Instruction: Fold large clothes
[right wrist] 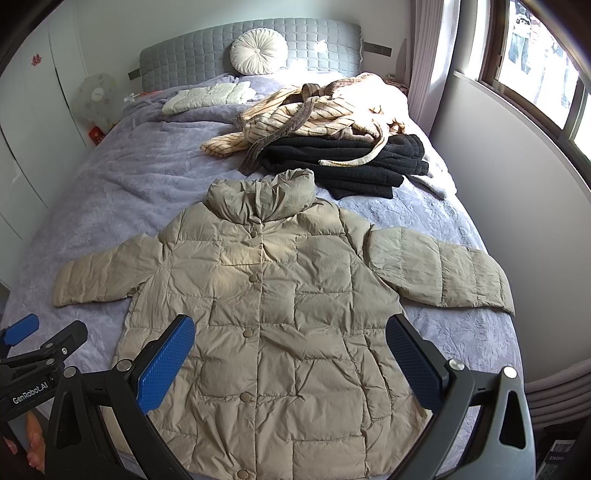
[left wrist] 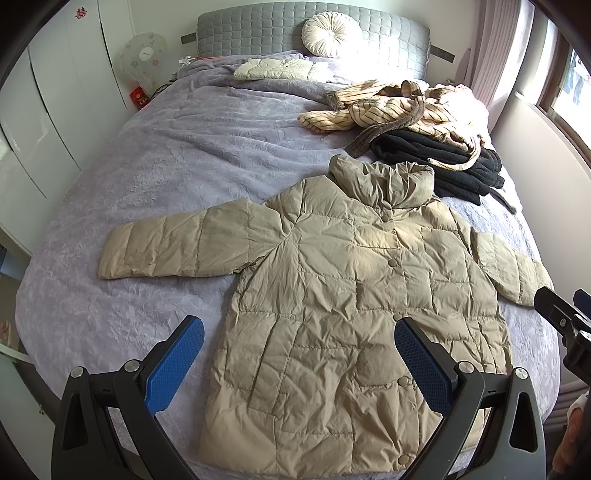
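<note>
A beige quilted puffer jacket (left wrist: 343,295) (right wrist: 273,314) lies flat, front up and buttoned, on the lavender bedspread (left wrist: 177,177), both sleeves spread sideways and the collar toward the headboard. My left gripper (left wrist: 299,332) hovers open above the jacket's lower left hem, blue pads wide apart with nothing between them. My right gripper (right wrist: 290,332) hangs open over the jacket's lower half, also holding nothing. The right gripper (left wrist: 565,314) shows at the right edge of the left wrist view, and the left gripper (right wrist: 29,339) shows at the left edge of the right wrist view.
A pile of striped cream cloth (left wrist: 399,107) and folded black garments (left wrist: 443,162) sits behind the jacket at the right. A folded pale jacket (left wrist: 277,69) and round cushion (left wrist: 328,33) lie by the grey headboard (left wrist: 258,29). White wardrobe left, wall and window right.
</note>
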A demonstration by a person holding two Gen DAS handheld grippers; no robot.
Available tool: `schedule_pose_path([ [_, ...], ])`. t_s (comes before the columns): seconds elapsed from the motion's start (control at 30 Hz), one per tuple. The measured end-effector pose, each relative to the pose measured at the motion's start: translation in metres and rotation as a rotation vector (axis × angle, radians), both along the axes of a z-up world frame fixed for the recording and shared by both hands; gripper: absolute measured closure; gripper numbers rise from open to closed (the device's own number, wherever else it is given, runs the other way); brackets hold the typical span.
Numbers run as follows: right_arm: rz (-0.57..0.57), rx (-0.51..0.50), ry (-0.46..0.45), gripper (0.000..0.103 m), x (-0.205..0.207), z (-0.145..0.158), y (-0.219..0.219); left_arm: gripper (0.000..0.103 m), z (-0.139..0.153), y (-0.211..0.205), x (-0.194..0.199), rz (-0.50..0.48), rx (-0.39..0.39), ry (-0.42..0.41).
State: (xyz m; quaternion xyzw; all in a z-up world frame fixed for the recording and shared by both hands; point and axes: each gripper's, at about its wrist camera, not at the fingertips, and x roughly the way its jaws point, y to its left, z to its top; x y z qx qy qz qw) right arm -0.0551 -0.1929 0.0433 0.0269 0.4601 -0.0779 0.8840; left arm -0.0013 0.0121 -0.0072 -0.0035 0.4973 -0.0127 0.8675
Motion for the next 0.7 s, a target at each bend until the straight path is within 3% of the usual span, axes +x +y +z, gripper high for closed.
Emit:
schedule_pose_path([
  [0.27, -0.002, 0.012, 0.01, 0.0, 0.004, -0.003, 0.0, 0.0, -0.005, 0.005, 0.001, 0.015, -0.02, 0.013],
  [0.43, 0.022, 0.087, 0.038, 0.0, 0.001, -0.006, 0.01, 0.0, -0.031, 0.018, 0.003, 0.018, -0.087, 0.101],
  [0.63, 0.063, 0.244, 0.117, 0.0, 0.023, -0.053, 0.024, 0.0, -0.061, 0.067, 0.014, 0.113, -0.134, 0.115],
  [0.7, 0.078, 0.247, 0.142, 0.0, 0.028, -0.059, 0.03, 0.0, -0.077, 0.09, 0.018, 0.145, -0.166, 0.124],
])
